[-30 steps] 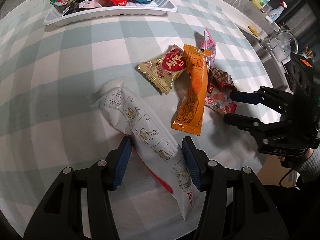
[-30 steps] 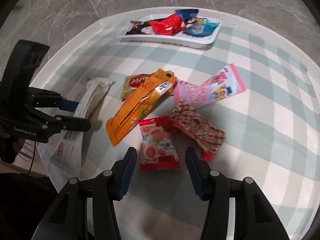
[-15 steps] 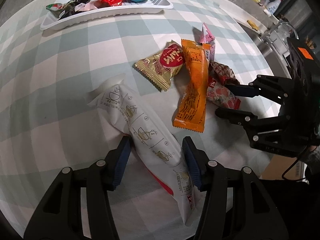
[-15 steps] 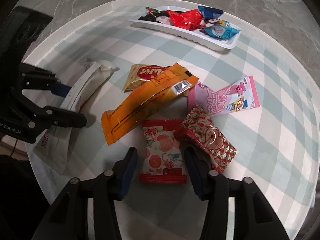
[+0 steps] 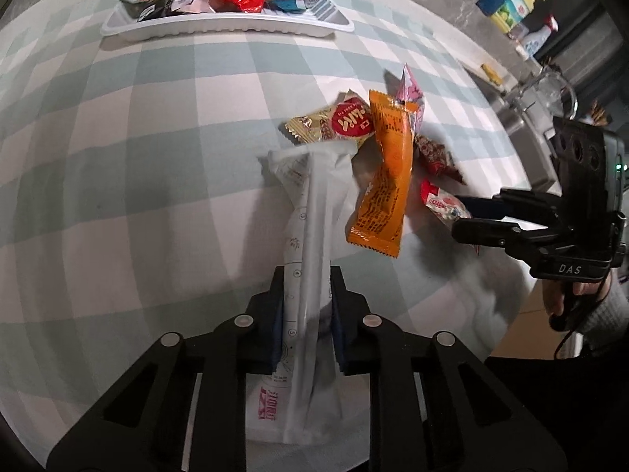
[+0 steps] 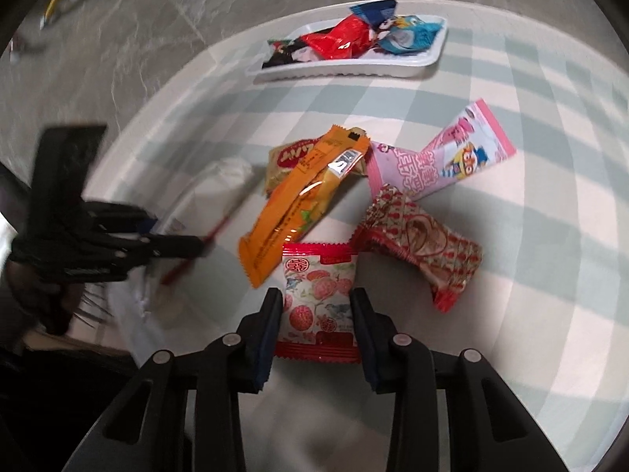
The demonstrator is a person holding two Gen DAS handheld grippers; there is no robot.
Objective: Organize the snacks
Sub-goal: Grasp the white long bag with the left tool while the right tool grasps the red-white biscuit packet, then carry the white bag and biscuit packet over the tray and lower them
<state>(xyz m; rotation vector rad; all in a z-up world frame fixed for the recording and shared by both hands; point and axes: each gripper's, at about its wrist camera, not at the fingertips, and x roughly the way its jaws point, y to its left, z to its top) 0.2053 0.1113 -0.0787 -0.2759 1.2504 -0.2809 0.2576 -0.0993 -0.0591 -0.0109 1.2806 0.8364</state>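
Since a second earlier, left gripper (image 5: 302,314) had clamped the long white packet (image 5: 314,236); right gripper (image 6: 316,314) straddled the lychee packet (image 6: 318,295), fingers apart. Beyond, four snacks lay loose short of the part-filled white tray (image 6: 354,69).

checked tablecloth (image 5: 157,126), grey marble floor (image 6: 165,19), bottles (blurred) (image 5: 511,4)

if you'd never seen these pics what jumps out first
The long white packet clamped between the left gripper fingers, nearest its camera. Next, the orange packet lying across the loose pile mid-table, and the white tray of snacks at the far edge.
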